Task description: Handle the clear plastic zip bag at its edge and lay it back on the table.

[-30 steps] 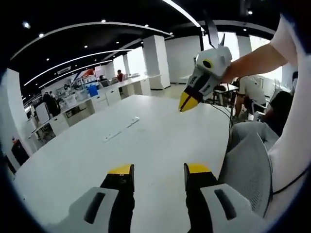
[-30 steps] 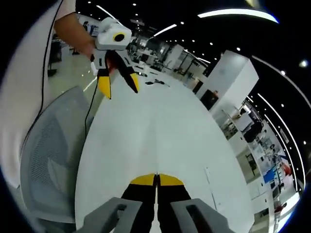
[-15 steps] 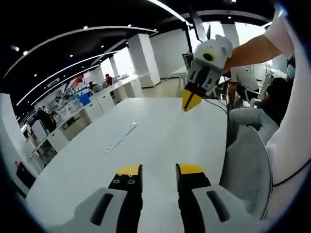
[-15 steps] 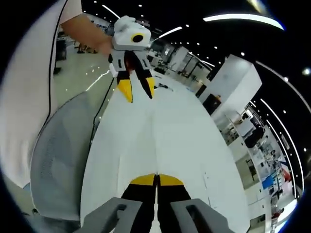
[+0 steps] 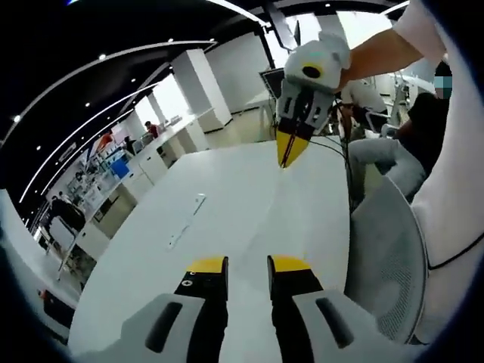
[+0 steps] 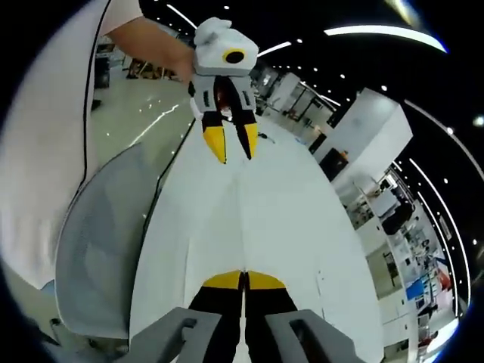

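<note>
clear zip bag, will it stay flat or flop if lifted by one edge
Probably floppy: the clear zip bag shows as no more than a faint crease running from the shut right gripper toward the left gripper. Likely light and slippery too: the white table shows plainly through it.

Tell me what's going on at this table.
A person holds a two-jaw tool in each hand above a long white table in an open office. The right tool has its jaws shut, while the left tool shows a narrow gap between its jaws. The two tools point toward each other. A faint crease between them may be the clear zip bag, but it is too transparent to be sure. A grey mesh chair stands beside the table.
</note>
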`<state>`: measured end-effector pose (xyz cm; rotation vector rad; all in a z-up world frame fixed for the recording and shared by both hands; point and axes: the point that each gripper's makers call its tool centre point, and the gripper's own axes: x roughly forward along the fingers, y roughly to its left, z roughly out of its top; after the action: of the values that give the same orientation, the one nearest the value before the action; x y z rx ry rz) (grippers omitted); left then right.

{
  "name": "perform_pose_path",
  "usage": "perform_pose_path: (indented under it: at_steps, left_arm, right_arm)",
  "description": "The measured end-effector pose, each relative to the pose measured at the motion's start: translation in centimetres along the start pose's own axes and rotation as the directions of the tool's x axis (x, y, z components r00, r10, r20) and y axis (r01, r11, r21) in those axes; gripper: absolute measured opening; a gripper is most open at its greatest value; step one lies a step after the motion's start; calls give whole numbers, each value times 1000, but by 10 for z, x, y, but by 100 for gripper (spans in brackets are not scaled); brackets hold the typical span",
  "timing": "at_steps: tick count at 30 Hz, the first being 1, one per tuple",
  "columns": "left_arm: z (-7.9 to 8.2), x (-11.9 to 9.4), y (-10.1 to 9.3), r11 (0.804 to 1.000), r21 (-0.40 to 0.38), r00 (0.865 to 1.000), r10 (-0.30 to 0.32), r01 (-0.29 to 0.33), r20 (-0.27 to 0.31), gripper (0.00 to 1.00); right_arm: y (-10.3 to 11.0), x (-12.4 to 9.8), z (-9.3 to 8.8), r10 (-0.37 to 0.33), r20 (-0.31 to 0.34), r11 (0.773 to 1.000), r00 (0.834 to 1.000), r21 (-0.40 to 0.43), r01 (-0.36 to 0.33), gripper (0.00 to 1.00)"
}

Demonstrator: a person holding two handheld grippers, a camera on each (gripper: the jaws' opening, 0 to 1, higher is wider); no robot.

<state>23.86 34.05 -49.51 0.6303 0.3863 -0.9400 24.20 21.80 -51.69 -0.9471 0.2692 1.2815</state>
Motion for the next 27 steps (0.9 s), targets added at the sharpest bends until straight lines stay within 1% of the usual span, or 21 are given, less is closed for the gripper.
perform_pose_path:
  at_steps: [2, 5, 7, 11, 14, 16, 20, 23, 24, 27]
  left_arm:
    - [2, 0, 2, 1000, 3, 1000, -3, 3, 0, 20]
    - [3, 0, 1, 1000, 19, 1000, -14, 15, -8, 17]
    - [5, 0, 1, 1000, 24, 1000, -18, 18, -11, 17]
    - [3, 1, 1, 999, 39, 999, -31, 32, -26, 16]
    - [2, 3, -2, 997, 66, 998, -45, 49, -48, 14]
    - [1, 4, -5, 993, 99, 996, -52, 58, -66, 13]
    - [1, 6, -9, 988, 134, 994, -69, 80, -87, 8]
    - [-2, 7, -12, 984, 152, 991, -80, 95, -106, 7]
    - [-3, 7, -14, 981, 157, 989, -91, 109, -118, 7]
    - [-5, 9, -16, 978, 167, 986, -103, 124, -127, 7]
  right_arm:
    - [1, -1, 1, 0, -2, 1000, 1000, -2, 0, 0]
    - [2, -2, 1, 0, -3, 1000, 1000, -4, 0, 0]
    - [3, -3, 1, 1, -4, 1000, 1000, -5, -1, 0]
    - [4, -4, 2, 3, -5, 1000, 1000, -7, -3, 0]
    - [4, -6, 3, 4, -6, 1000, 1000, -7, -4, 0]
    - [5, -7, 2, 5, -9, 1000, 1000, -12, -5, 0]
    - [4, -8, 2, 3, -9, 1000, 1000, -14, -4, 0]
    - [5, -9, 2, 5, -11, 1000, 1000, -16, -5, 0]
    - [5, -9, 2, 5, -11, 1000, 1000, -17, -5, 0]
    - [5, -9, 1, 7, -15, 1000, 1000, -25, -7, 0]
